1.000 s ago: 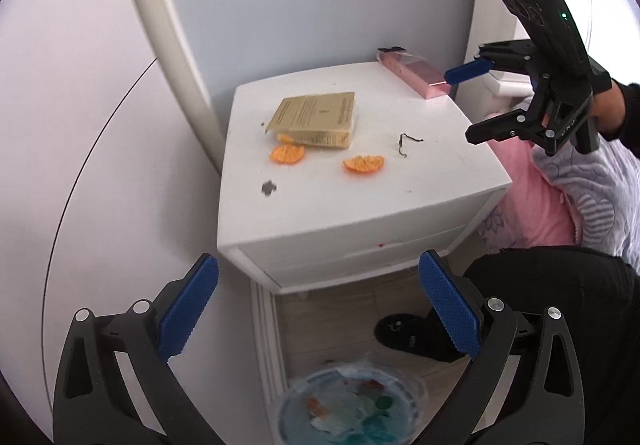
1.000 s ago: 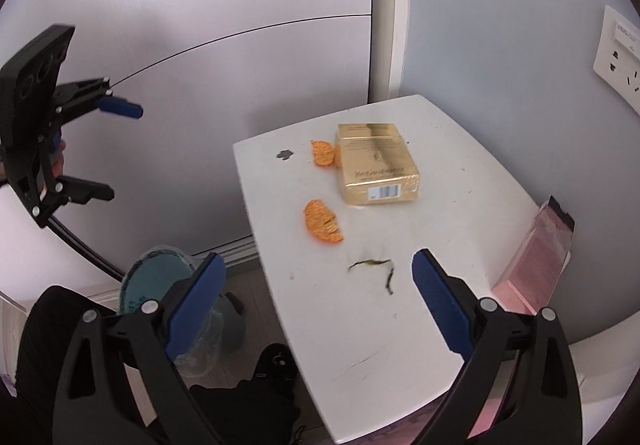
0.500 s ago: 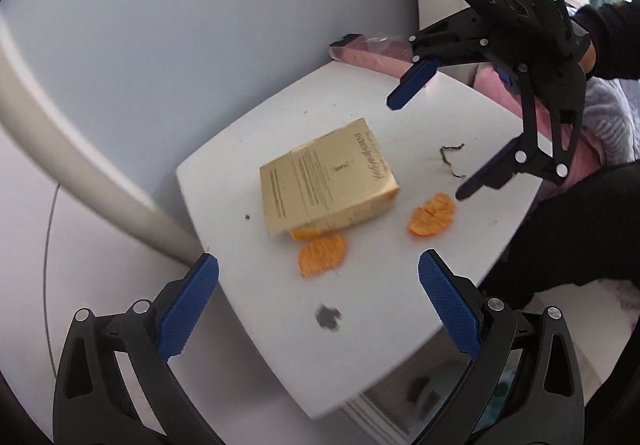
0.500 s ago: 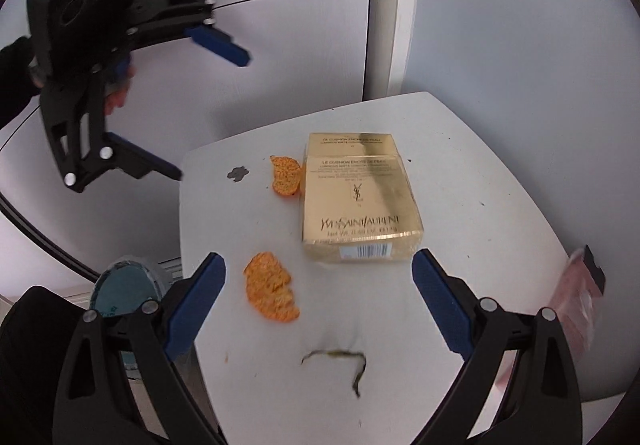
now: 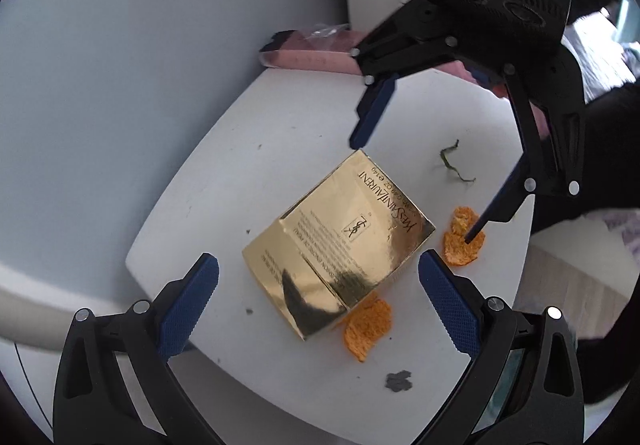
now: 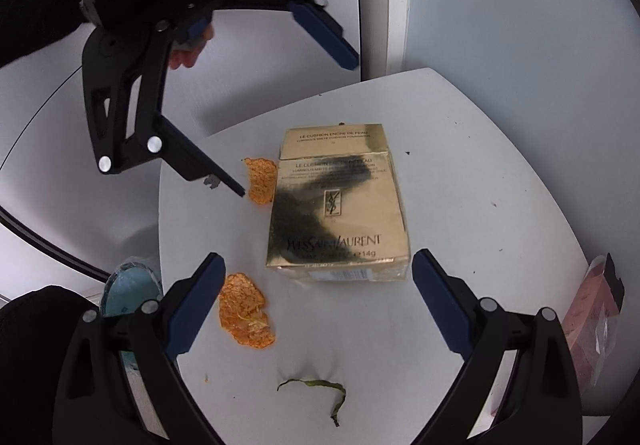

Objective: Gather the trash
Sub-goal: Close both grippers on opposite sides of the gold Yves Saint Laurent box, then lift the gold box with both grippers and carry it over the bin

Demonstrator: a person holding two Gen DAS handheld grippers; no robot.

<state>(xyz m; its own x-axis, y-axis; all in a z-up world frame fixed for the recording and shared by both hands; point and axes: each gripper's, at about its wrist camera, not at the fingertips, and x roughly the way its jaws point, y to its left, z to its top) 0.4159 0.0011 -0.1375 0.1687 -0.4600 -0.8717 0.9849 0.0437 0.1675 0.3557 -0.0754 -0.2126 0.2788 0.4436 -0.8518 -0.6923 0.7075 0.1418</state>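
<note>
Both grippers are hanging spread wide over the white nightstand (image 6: 460, 173), gripping nothing: left gripper (image 5: 318, 303) and right gripper (image 6: 316, 291) facing each other across the gold YSL box (image 6: 338, 205). Orange peel bits are lying right beside that box (image 6: 245, 315) (image 6: 261, 181), a dried green stem (image 6: 316, 389) near it, a pink package (image 5: 316, 57) well off by the wall

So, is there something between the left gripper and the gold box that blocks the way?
Nothing visible does. The left gripper is open, and the gold box lies directly ahead of its spread fingers on the white table. An orange peel lies against the box's near edge, partly under it, not blocking.
</note>
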